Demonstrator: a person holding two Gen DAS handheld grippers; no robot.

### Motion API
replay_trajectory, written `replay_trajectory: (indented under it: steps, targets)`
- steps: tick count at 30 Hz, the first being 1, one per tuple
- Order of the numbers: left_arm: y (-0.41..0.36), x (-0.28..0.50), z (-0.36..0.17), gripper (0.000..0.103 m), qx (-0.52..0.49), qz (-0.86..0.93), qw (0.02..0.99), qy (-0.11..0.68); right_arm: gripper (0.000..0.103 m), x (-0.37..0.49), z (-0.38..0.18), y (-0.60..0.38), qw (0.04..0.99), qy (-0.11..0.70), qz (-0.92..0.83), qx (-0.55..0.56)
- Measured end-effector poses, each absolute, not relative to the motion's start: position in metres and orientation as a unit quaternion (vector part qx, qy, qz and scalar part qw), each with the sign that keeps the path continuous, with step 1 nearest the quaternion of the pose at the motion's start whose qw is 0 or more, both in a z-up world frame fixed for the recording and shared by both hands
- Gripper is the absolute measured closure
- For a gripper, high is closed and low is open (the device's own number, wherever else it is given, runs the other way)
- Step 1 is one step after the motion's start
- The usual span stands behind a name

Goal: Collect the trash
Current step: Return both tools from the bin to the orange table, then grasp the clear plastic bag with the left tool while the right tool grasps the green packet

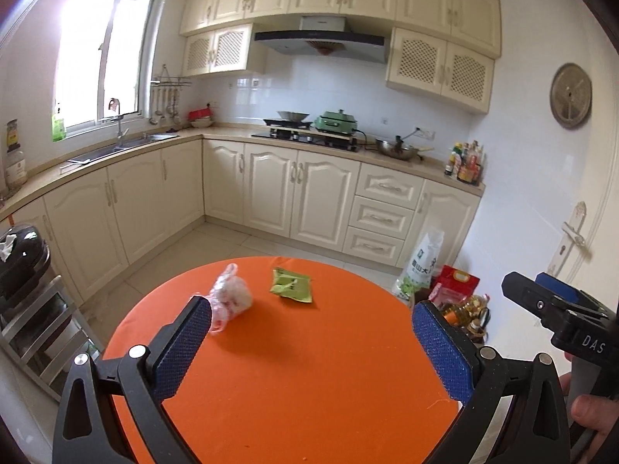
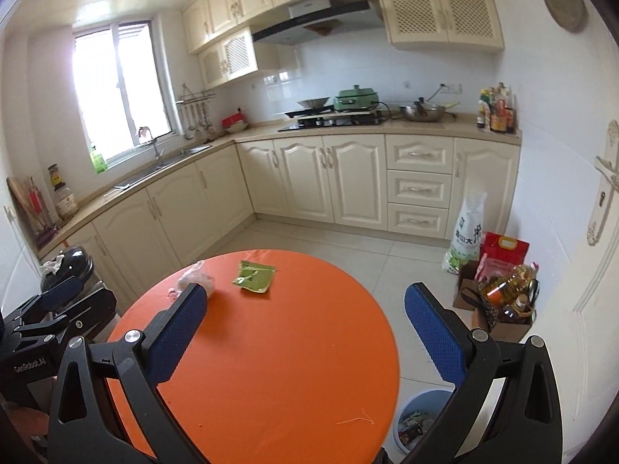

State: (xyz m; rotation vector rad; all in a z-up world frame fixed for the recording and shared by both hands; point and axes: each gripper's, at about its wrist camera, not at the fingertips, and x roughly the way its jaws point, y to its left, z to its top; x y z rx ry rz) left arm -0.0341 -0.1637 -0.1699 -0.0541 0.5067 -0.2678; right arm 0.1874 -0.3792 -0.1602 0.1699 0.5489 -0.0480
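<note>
We hover both hand-held grippers — left (image 1: pixel 309 332) and right (image 2: pixel 305 321), jaws wide, empty — over the orange surface (image 1: pixel 309 386), judging the crumpled plastic bag (image 1: pixel 230 295) our next pickup.

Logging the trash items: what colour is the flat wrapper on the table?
Green wrapper; it shows best in the left wrist view.

Both wrist views low over orange table (image 1: pixel 309 386), facing kitchen

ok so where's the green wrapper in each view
Left wrist view: green wrapper lies on the far part of the orange table, just right of the crumpled plastic bag.
Right wrist view: green wrapper sits at the far edge, left of centre.
Shared landmark: the plastic bag.
</note>
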Motion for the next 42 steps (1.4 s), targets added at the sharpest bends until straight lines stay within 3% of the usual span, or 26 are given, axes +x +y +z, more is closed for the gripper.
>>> replay_trajectory:
  steps: [8,16,25,42]
  targets:
    - [-0.121,-0.079,-0.186,0.001,-0.042,-0.075,0.965,0.248,0.000,0.218,-0.169,-0.303,0.956,0.289,0.042,0.038]
    - [-0.111,-0.056,-0.199,0.001,-0.050,-0.052,0.955,0.286,0.000,0.261,-0.197,-0.268,0.943,0.325,0.071,0.016]
    - [-0.126,0.059,-0.189,0.001,-0.029,-0.059,0.944,0.325,0.000,0.340,-0.250,-0.270,0.920,0.388,0.057,0.023]
    - [-0.197,0.291,-0.237,0.001,0.045,-0.055,0.910,0.409,0.000,0.469,-0.356,-0.305,0.875,0.479,0.042,0.053]
